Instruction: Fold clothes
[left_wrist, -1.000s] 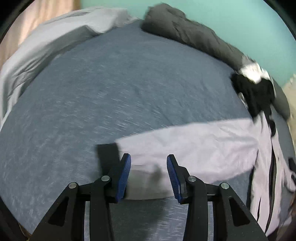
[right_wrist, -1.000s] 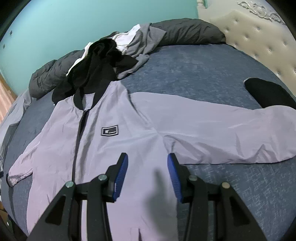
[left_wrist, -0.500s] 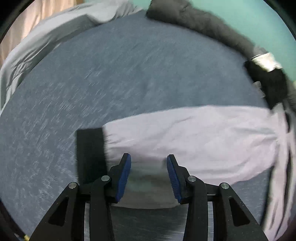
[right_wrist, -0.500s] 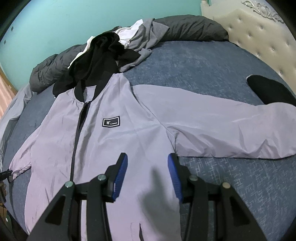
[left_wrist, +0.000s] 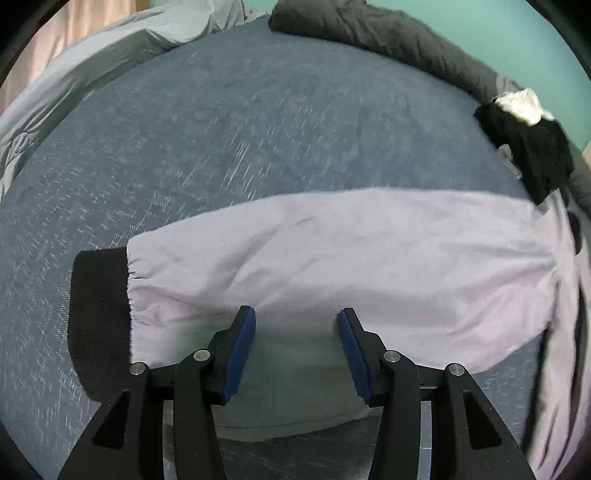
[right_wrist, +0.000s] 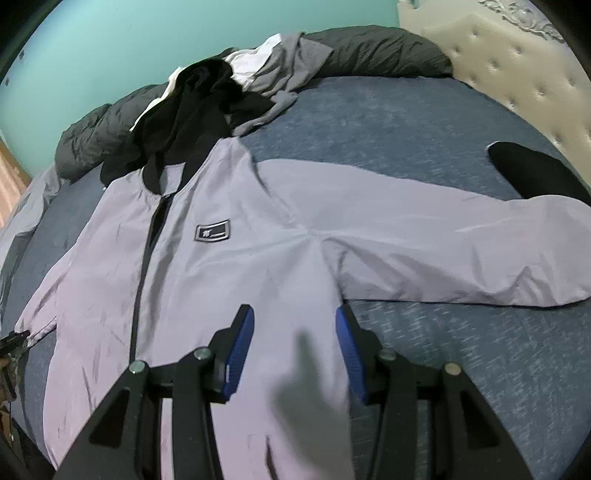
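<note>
One lilac jacket (right_wrist: 258, 266) lies flat, front up, on the blue bedspread (right_wrist: 388, 122), its two sleeves spread out to either side. One black cuff (left_wrist: 98, 317) ends the sleeve (left_wrist: 332, 258) under the left gripper (left_wrist: 297, 350), whose jaws are opening with nothing pressed between the two blue pads. The right gripper (right_wrist: 293, 350) hangs over the jacket's lower body, its jaws apart and gripping nothing. One chest patch (right_wrist: 213, 232) sits beside the dark zip. One heap of black, white and grey clothes (right_wrist: 221, 92) lies at the collar, against one dark duvet (right_wrist: 369, 51).
</note>
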